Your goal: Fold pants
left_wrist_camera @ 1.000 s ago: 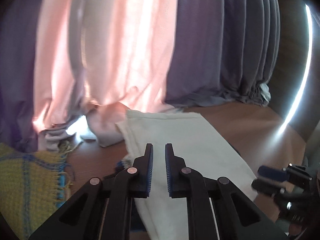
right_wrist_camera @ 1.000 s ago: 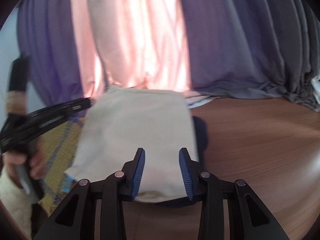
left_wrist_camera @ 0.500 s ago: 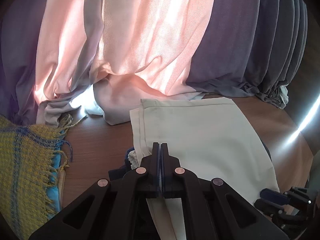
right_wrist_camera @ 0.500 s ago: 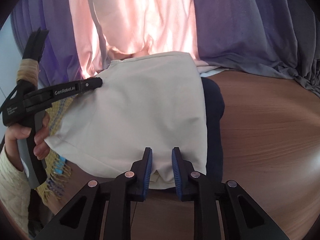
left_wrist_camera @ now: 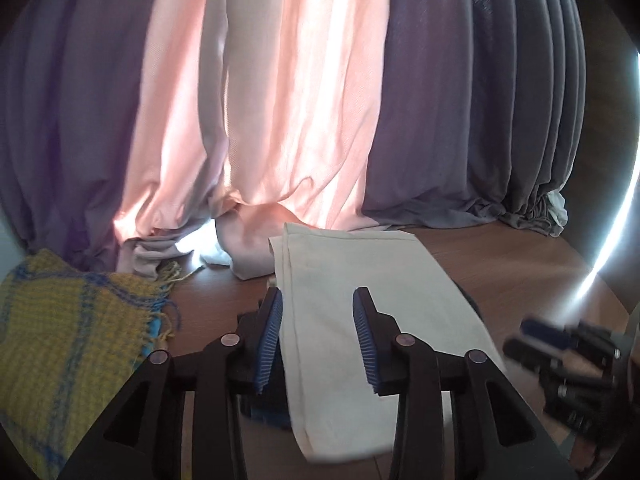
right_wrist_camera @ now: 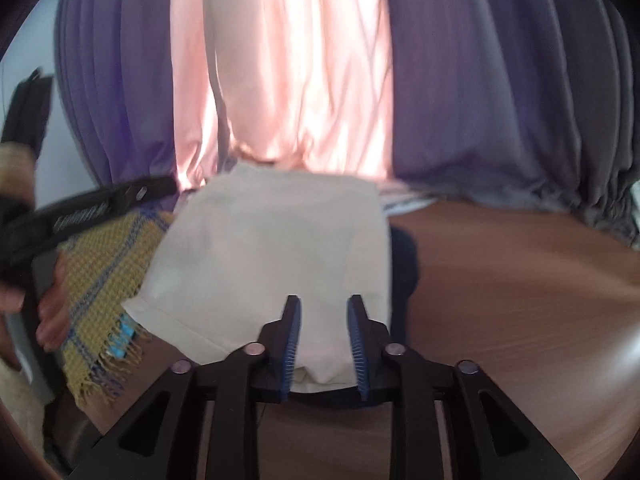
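The cream pants (left_wrist_camera: 360, 300) lie folded in a flat rectangle on the wooden table, on top of a dark navy garment (right_wrist_camera: 404, 256) that shows along their right edge. My left gripper (left_wrist_camera: 318, 300) is open and empty, its fingers straddling the pants' left part from above. My right gripper (right_wrist_camera: 324, 304) is open and empty over the pants' (right_wrist_camera: 280, 248) near edge. The right gripper also shows blurred at the right of the left wrist view (left_wrist_camera: 560, 344), and the left gripper at the left of the right wrist view (right_wrist_camera: 80, 212).
A yellow and blue woven scarf (left_wrist_camera: 60, 328) lies left of the pants. Pink and purple curtains (left_wrist_camera: 300, 100) hang along the back of the wooden table (right_wrist_camera: 520, 300). The person's hand (right_wrist_camera: 48, 304) holds the left gripper.
Both grippers were shut on the pants' edges half a second ago; both have opened and drawn back a little. The pants now lie flat on the table.
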### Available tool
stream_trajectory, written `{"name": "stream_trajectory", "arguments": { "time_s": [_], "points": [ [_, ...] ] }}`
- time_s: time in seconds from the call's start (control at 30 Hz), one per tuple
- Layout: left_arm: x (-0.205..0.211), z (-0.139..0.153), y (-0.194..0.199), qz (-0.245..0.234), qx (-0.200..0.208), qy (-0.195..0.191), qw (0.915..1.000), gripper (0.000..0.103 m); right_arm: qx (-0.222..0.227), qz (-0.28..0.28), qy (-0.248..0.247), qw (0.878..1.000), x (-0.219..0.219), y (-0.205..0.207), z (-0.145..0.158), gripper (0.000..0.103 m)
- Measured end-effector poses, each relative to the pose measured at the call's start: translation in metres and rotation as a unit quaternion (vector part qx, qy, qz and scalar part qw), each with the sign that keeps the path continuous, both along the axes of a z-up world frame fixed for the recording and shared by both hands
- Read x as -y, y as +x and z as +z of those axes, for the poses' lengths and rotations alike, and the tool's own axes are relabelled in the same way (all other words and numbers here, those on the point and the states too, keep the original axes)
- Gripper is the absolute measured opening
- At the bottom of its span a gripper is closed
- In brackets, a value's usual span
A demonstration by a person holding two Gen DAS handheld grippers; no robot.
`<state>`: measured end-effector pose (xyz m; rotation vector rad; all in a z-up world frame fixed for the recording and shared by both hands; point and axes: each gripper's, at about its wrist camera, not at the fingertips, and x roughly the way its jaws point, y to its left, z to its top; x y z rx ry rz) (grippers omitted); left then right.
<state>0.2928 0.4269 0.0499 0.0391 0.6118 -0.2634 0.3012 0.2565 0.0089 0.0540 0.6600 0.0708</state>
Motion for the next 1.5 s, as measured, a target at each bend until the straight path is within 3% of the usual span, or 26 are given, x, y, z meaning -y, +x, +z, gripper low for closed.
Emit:
{"name": "stream_trajectory", "arguments": {
  "time_s": [0.3, 0.4, 0.57, 0.87, 1.07, 1.5],
  "points": [
    [0.029, 0.014, -0.091, 0.040, 0.026, 0.020, 0.9987, 0.059, 0.045, -0.007, -0.018, 0.999, 0.029, -0.053, 0.041, 0.051],
    [0.040, 0.015, -0.119, 0.049, 0.037, 0.026, 0.9978, 0.067, 0.052, -0.006, -0.025, 0.998, 0.037, -0.074, 0.048, 0.063],
    [0.054, 0.018, -0.162, 0.065, 0.049, 0.008, 0.9966, 0.083, 0.058, 0.000, -0.031, 0.998, 0.048, -0.111, 0.051, 0.077],
    [0.081, 0.015, -0.227, 0.081, 0.053, 0.023, 0.9950, 0.092, 0.060, -0.002, -0.034, 0.998, 0.063, -0.175, 0.049, 0.085],
    [0.095, 0.012, -0.258, 0.081, 0.050, 0.019, 0.9953, 0.095, 0.059, -0.002, -0.035, 0.998, 0.071, -0.209, 0.049, 0.085],
    [0.114, 0.010, -0.298, 0.086, 0.051, 0.030, 0.9945, 0.098, 0.057, -0.014, -0.029, 0.998, 0.085, -0.256, 0.048, 0.085]
  ]
}}
